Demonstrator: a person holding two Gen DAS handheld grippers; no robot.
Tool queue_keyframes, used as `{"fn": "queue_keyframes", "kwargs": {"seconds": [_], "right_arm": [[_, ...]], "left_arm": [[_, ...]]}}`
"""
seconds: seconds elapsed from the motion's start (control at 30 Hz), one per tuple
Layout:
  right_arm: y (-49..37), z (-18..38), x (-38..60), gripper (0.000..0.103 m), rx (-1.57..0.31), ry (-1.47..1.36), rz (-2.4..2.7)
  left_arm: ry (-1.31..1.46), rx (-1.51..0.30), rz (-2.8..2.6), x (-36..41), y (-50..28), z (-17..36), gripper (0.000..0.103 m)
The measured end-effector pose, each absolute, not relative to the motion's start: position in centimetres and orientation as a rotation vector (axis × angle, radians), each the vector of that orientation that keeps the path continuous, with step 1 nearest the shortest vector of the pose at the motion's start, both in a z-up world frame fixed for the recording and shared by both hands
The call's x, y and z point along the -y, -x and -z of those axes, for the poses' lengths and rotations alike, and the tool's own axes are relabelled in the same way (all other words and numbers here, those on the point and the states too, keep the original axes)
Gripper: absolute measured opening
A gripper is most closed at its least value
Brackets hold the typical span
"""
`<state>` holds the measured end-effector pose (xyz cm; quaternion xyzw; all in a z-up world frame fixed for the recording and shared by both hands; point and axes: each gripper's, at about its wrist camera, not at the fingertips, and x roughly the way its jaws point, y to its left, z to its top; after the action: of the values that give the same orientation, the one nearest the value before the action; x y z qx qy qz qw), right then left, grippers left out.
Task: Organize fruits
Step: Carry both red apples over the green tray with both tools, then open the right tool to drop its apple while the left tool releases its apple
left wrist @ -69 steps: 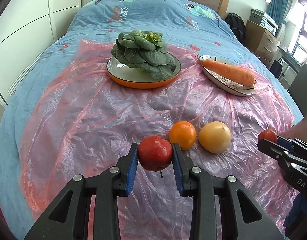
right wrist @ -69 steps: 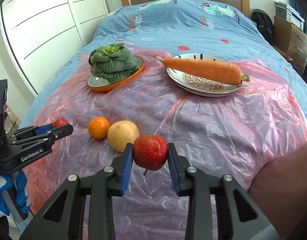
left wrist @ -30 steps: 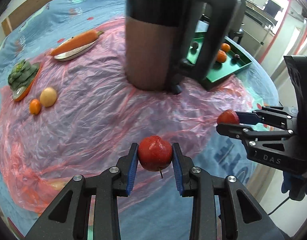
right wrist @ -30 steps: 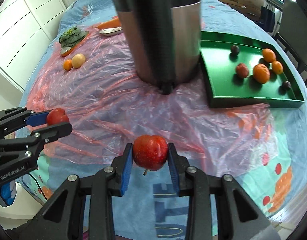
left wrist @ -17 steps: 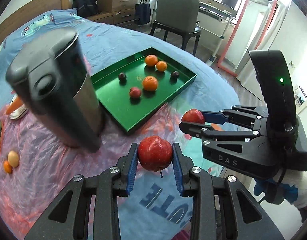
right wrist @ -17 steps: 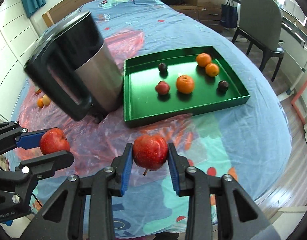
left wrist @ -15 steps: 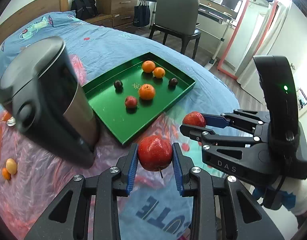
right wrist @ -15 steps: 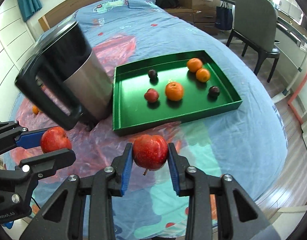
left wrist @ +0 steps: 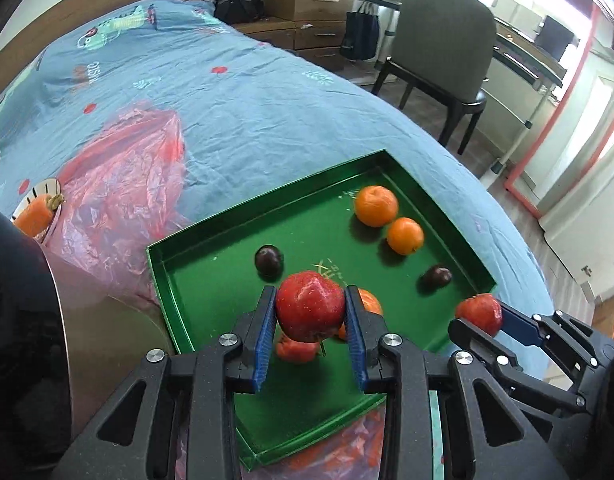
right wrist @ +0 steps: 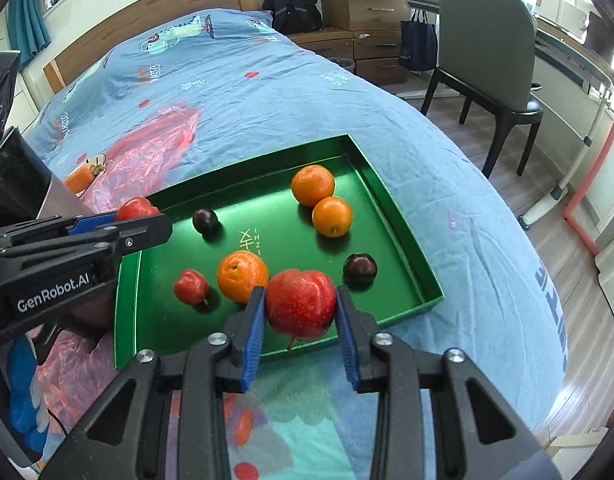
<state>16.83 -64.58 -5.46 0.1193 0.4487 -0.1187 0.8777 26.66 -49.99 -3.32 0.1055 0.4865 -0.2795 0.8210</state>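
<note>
My left gripper (left wrist: 309, 296) is shut on a red apple (left wrist: 310, 314) and hangs over the near part of a green tray (left wrist: 267, 196). My right gripper (right wrist: 299, 294) is shut on a second red apple (right wrist: 301, 308) above the tray's (right wrist: 243, 167) near rim. In the tray lie three oranges (right wrist: 313, 185), two dark plums (right wrist: 359, 268) and a small red fruit (right wrist: 191, 286). In the right wrist view the left gripper (right wrist: 141, 216) shows over the tray's left corner. In the left wrist view the right gripper (left wrist: 481, 320) is at the tray's right edge.
A dark steel kettle (left wrist: 27, 320) stands close to the tray's left side on a pink plastic sheet (left wrist: 123, 184). A carrot on a plate (left wrist: 35, 216) lies behind it. A chair (right wrist: 487, 40) and drawers stand past the blue bed's far edge.
Both grippers have swung past the kettle, each still gripping its apple. The green tray has gone from far off to directly under them.
</note>
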Motion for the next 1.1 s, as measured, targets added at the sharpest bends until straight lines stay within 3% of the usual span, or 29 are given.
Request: {"fn": "queue_keyframes", "kwargs": {"seconds": [0.43,0.93,1.1], "right_arm": [[-22.2,11.0,66.1,0.053,-1.06,-0.124,0.168],[-21.6,12.3,65.6,0.053,-1.071,-0.075,0.158],[-20.9,11.8,65.5,0.055,-1.061,-0.085,0.171]], "left_arm": [[-0.238,-1.189,0.437,51.2,-30.2,10.0,0.028],[-0.299,-1.184,0.423,51.6,-29.3,11.1,0.029],[-0.293,-1.165,0.428,51.4,-28.8,10.5,0.042]]}}
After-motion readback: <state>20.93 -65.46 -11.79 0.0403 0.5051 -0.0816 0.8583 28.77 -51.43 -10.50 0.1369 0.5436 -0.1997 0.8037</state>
